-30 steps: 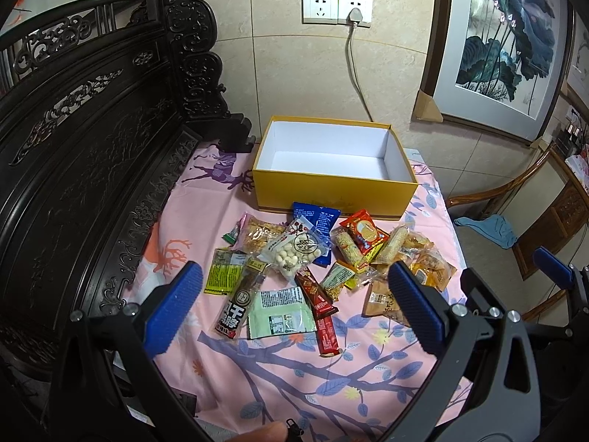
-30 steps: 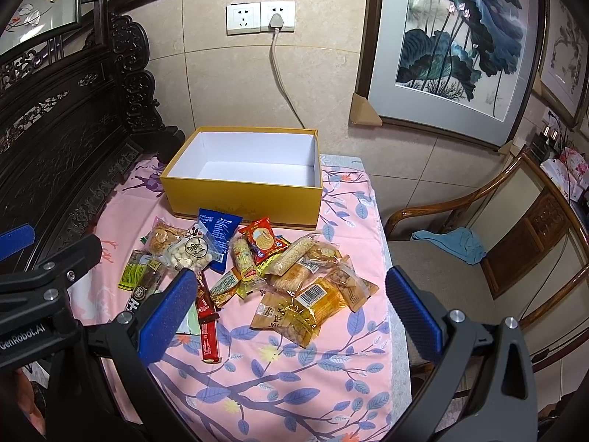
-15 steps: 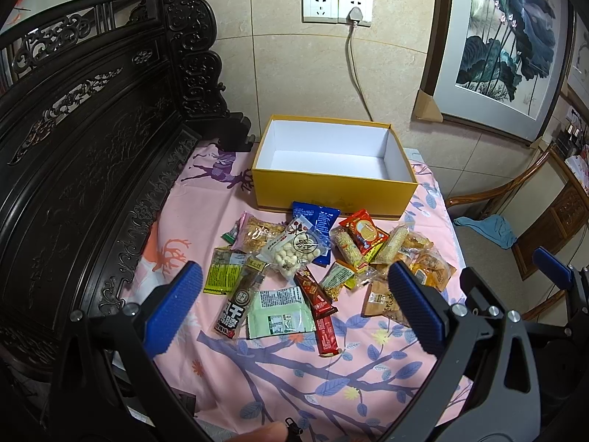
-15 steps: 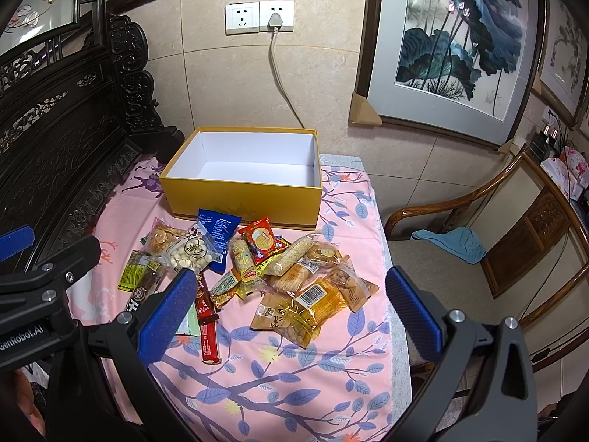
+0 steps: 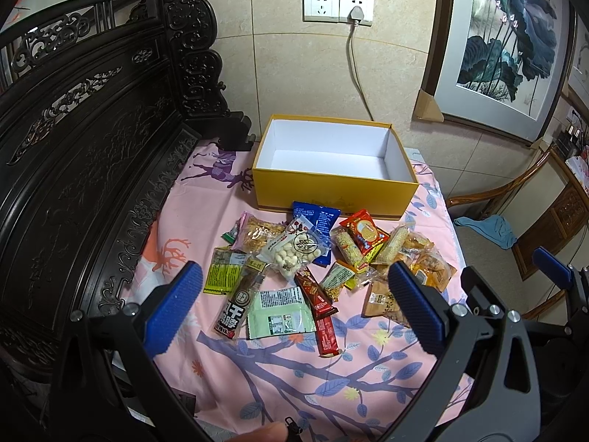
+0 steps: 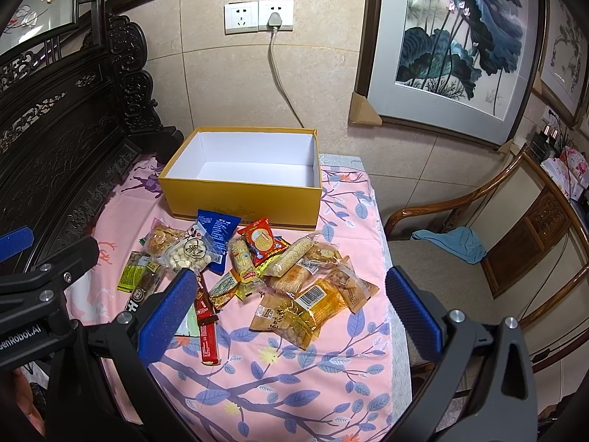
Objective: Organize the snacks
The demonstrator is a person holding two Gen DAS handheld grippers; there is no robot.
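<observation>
An empty yellow box with a white inside stands at the far side of a pink flowered cloth. In front of it lies a heap of several snack packets: a blue bag, a clear bag of white candies, a red packet, a pale green packet, a red bar and orange pastry bags. My left gripper hangs open above the near packets. My right gripper is open too, over the pastry bags.
A dark carved wooden bench back runs along the left. The tiled wall behind has sockets with a plugged cable. A framed painting leans at right. A wooden chair with a blue cloth stands to the right.
</observation>
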